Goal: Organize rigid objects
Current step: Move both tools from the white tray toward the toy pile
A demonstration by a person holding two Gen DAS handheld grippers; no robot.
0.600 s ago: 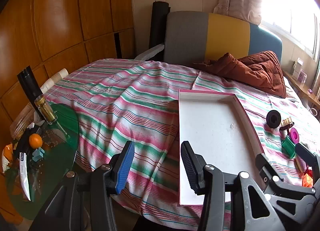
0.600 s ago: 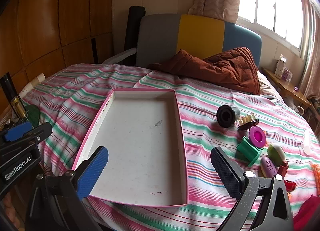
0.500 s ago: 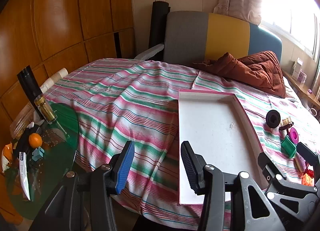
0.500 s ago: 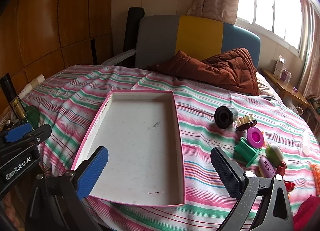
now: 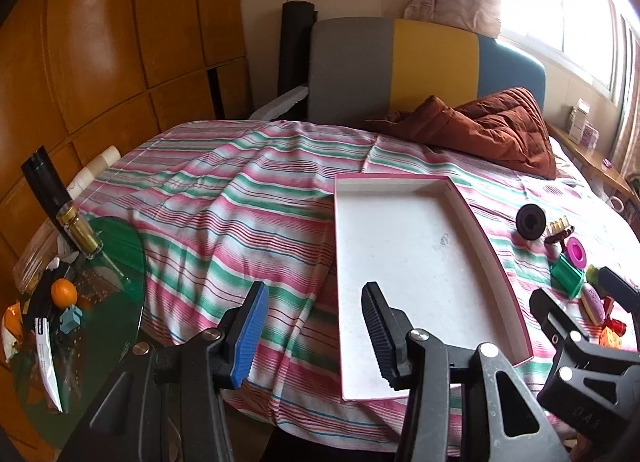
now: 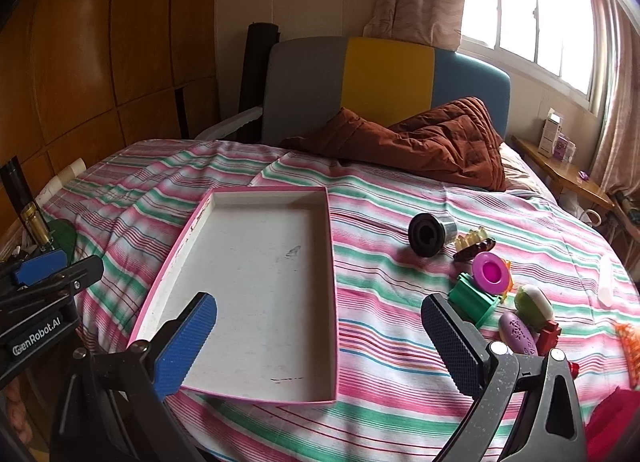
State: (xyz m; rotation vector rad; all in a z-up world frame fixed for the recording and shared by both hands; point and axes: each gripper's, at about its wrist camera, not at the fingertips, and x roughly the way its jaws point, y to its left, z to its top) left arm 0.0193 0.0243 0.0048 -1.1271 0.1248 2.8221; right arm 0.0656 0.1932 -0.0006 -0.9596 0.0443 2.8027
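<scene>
Hovering level, both grippers agape

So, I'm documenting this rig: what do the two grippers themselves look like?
Both the left gripper and right gripper have black frames with silver screws, one ribbed blue pad and one ribbed black pad. White "GenRobot.AI" lettering marks the left gripper's body. No cables or sleeves visible.

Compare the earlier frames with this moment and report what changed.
Very little. The right gripper has eased slightly forward and to the right, so the pink tray and the black cylinder slide a touch left in its view. Nothing was taken hold of or let go. The left gripper stays put, both grippers stay open and empty, and the tray and toys lie where they were on the striped bedspread.
</scene>
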